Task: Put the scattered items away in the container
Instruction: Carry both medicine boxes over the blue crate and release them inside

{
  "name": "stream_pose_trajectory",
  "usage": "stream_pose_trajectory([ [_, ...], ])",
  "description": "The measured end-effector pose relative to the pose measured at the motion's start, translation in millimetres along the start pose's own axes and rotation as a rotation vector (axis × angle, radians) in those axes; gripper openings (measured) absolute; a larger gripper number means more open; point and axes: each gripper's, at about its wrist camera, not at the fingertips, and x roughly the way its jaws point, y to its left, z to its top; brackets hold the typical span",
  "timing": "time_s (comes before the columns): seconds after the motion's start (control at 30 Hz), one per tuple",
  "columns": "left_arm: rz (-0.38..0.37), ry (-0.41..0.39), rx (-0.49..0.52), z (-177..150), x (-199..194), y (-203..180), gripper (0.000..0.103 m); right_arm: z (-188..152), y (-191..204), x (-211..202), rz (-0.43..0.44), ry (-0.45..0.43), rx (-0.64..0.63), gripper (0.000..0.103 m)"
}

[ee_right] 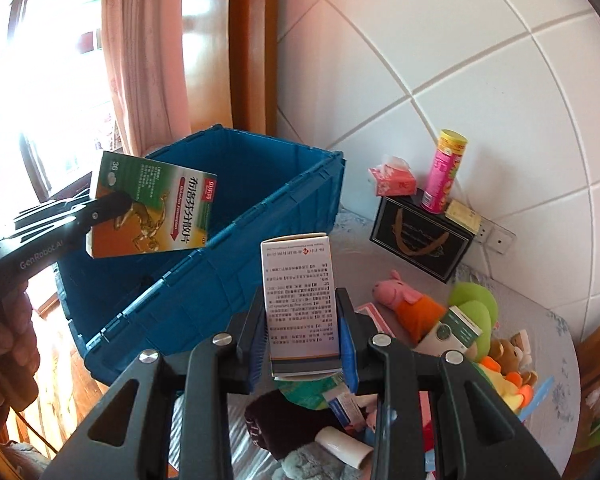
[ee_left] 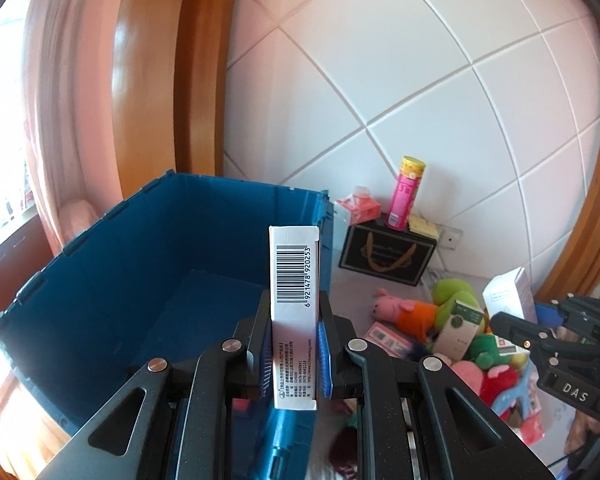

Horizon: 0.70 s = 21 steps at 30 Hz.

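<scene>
Above the blue crate (ee_left: 112,280), the left gripper (ee_left: 294,344) is clamping a medicine box (ee_left: 294,276), its narrow white edge showing a barcode. Beside the crate, the right gripper (ee_right: 302,344) is pinching a second white carton (ee_right: 300,300) covered in print. Both loads are being delivered; next, each probably needs positioning over the opening before letting go.
</scene>
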Motion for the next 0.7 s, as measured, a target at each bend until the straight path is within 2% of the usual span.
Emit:
stream_pose_trajectory([
  [0.3,0.047,0.011,-0.061,17.0,10.9,63.2,0.018,49.3,78.8,57.1,0.125,0.024,-0.078,0.03],
  [0.7,0.142,0.031,-0.15,28.1,27.7,141.7,0.018,79.7,160.8,108.9,0.231,0.07,-0.154,0.03],
])
